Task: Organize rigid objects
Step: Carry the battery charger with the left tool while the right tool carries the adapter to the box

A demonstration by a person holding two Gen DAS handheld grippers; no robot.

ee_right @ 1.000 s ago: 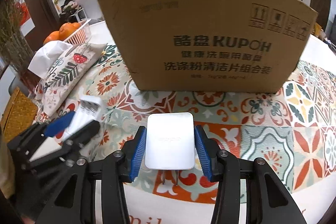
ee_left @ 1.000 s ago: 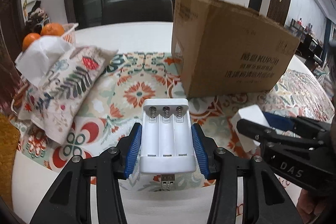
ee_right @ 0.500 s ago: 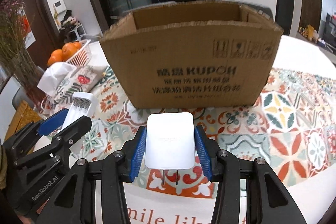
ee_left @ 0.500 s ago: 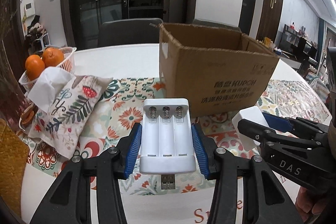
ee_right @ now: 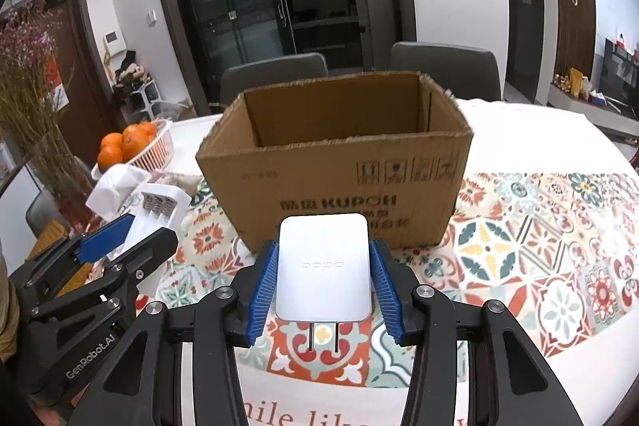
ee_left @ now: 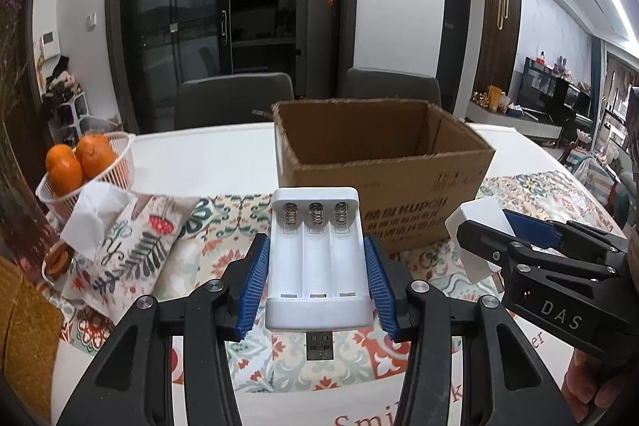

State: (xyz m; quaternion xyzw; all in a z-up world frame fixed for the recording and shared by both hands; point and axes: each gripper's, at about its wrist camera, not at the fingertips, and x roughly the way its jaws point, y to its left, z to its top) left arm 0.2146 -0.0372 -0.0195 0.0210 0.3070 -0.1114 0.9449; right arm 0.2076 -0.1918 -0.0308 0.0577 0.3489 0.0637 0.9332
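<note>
The left tool (ee_left: 317, 284) is clamped on a white three-slot battery charger (ee_left: 317, 262). The blue pads (ee_left: 255, 286) press against both long sides of the charger. The spring contacts face away from the camera; the USB plug (ee_left: 320, 346) points back toward it. The charger is held above the patterned cloth (ee_left: 223, 226) that covers the surface (ee_left: 207, 154).

The right tool (ee_right: 323, 284) is clamped on a white wall adapter (ee_right: 323, 266), gripped on both side faces. The two metal prongs (ee_right: 323, 338) point toward the camera. The adapter is held above the cloth, in front of the cardboard box (ee_right: 335, 166).

The box stands upright on the surface with its top open. Only bare inner walls are visible; the floor of the box is hidden.

Left of the box lie a floral tissue pouch (ee_left: 131, 246) and a white basket (ee_left: 116, 162) containing oranges (ee_left: 80, 158).
</note>
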